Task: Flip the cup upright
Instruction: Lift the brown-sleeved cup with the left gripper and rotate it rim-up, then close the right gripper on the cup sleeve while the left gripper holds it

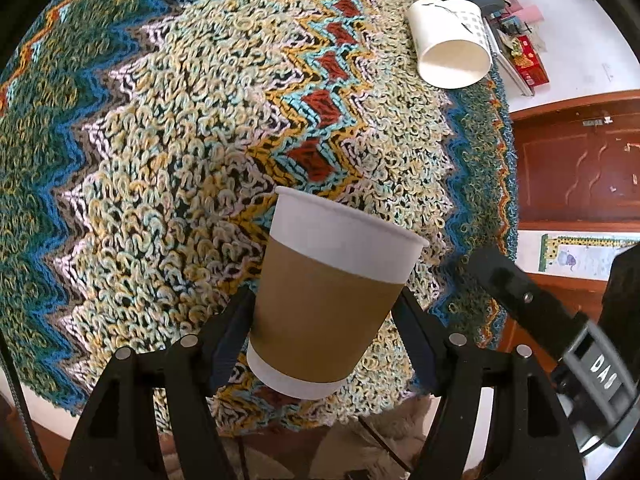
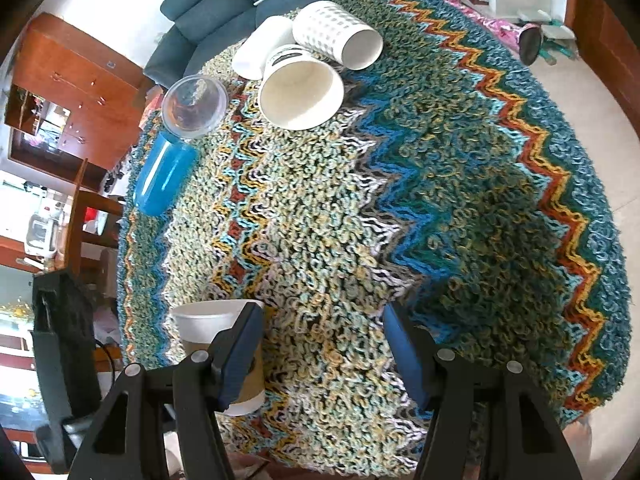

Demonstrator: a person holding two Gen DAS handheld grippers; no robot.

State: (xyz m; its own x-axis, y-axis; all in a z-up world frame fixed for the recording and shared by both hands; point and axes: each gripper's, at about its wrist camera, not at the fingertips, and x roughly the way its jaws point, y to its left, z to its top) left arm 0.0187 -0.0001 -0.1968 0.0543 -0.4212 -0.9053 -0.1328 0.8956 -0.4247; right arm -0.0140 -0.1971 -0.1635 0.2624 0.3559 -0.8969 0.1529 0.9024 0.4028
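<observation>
The cup (image 1: 332, 296), paper with a brown sleeve, sits between the fingers of the left gripper (image 1: 324, 320), which press its sleeve from both sides. It is mouth-up and slightly tilted, over the near edge of the rug (image 1: 180, 140); whether its base touches the rug I cannot tell. The right gripper (image 2: 322, 348) stands just beside the cup, fingers wide apart and holding nothing, with the cup (image 2: 218, 344) showing behind its left finger.

By my reading the cup is light and thin-walled, so it will crush or go oval under a hard squeeze, and most easily near the rim. The sleeve is the place to hold: it is stiffer and rougher than the bare white paper above and below, so a gentle pinch should not slip. The looped rug is soft and uneven, so an empty cup could topple when let go unless set down flat

Far from the cup, other cups lie on their sides: a white tub (image 2: 300, 88), a dotted one (image 2: 336, 34) and a blue one (image 2: 164, 176)
</observation>
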